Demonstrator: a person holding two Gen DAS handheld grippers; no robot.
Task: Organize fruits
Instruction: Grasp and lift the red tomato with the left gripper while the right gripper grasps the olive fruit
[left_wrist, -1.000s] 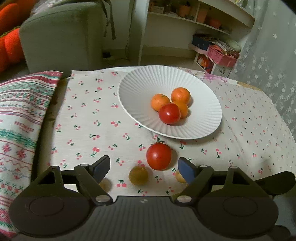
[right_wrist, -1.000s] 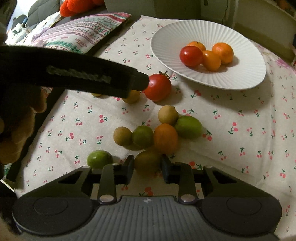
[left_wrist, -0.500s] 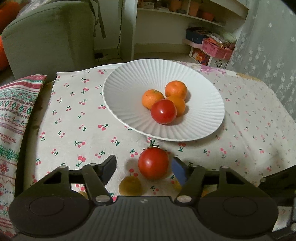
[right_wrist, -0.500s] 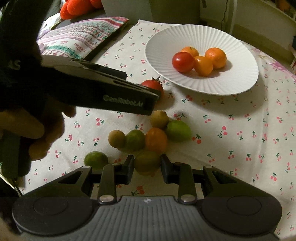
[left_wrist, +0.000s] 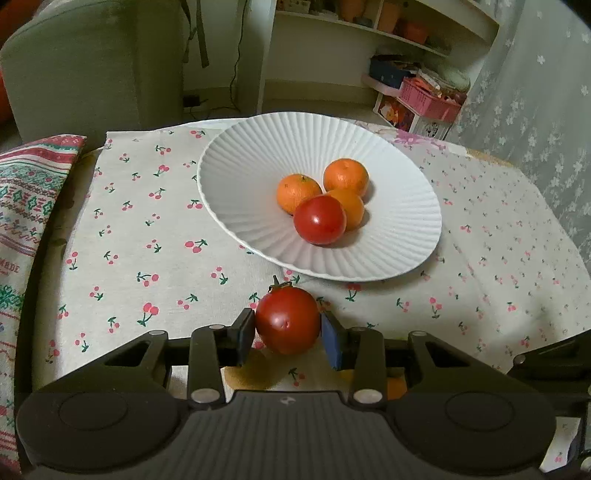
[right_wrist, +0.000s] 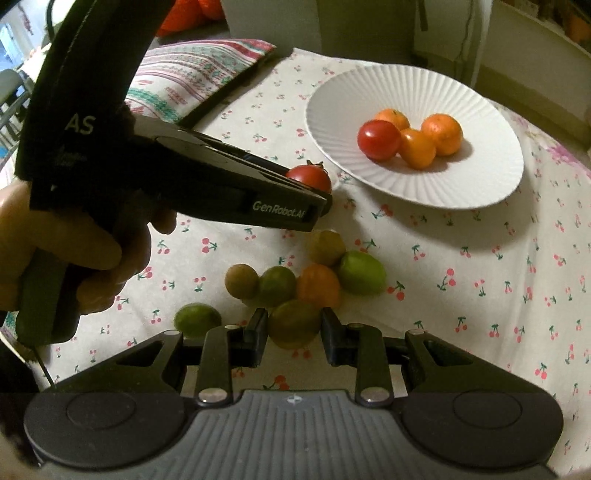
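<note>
A red tomato with a stem sits on the cherry-print cloth just in front of the white ribbed plate. My left gripper is closing its jaws on it, and both pads touch its sides. On the plate lie three oranges and another red tomato. In the right wrist view, my right gripper is shut on an olive-green fruit. The left gripper's body reaches across that view and covers part of the stemmed tomato.
Loose green, brown and orange fruits lie clustered on the cloth ahead of the right gripper, with one green fruit apart at the left. A patterned cushion borders the table's left side. A hand holds the left gripper.
The left gripper has come forward to the stemmed tomato and its jaws have narrowed from wide apart to touching it. The right gripper stays shut on the olive-green fruit.
</note>
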